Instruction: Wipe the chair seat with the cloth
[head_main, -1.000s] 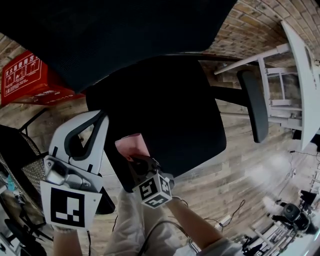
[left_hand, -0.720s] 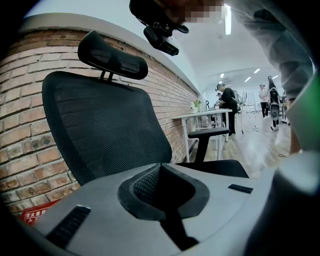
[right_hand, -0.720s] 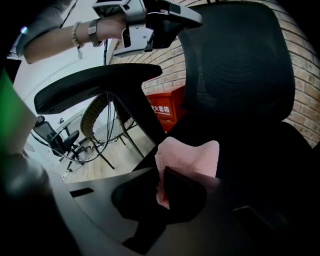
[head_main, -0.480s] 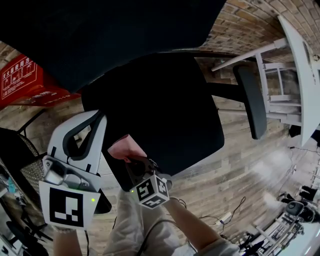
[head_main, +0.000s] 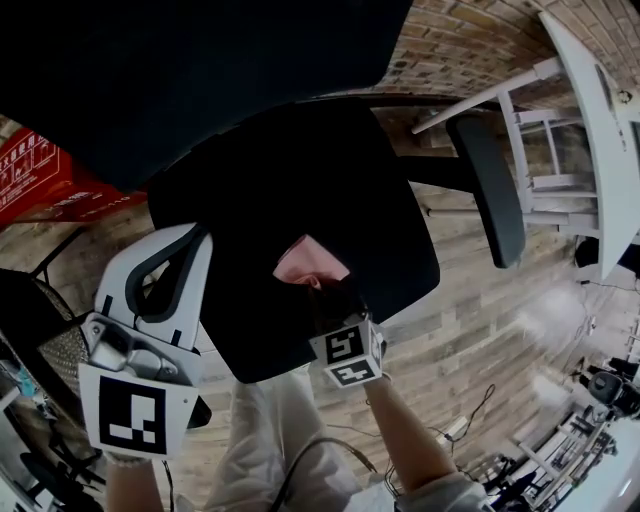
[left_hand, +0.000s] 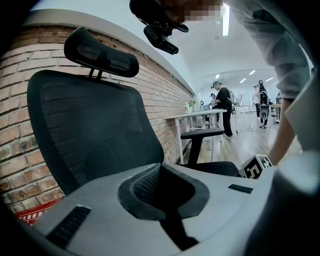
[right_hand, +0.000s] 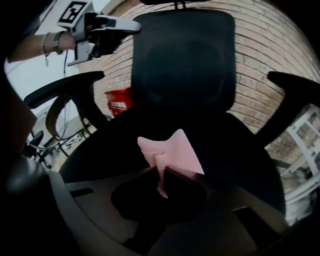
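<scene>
The black chair seat (head_main: 330, 190) fills the middle of the head view, below its mesh backrest (head_main: 200, 60). A pink cloth (head_main: 308, 262) lies on the front part of the seat, and my right gripper (head_main: 327, 296) is shut on its near edge. In the right gripper view the cloth (right_hand: 172, 150) fans out ahead of that right gripper (right_hand: 162, 175) onto the seat (right_hand: 240, 150). My left gripper (head_main: 195, 238) hangs by the seat's left side, shut with nothing in it. Its own view looks over that left gripper (left_hand: 161, 169) at the backrest (left_hand: 95, 125).
The right armrest (head_main: 490, 185) stands beside the seat, with a white table (head_main: 600, 130) beyond it. A red box (head_main: 40, 170) sits by the brick wall on the left. Cables and gear lie on the wooden floor (head_main: 500, 330). People stand far off (left_hand: 222, 105).
My right gripper has slid the cloth from the seat's front left edge to the right and further onto the seat. The left gripper has stayed put.
</scene>
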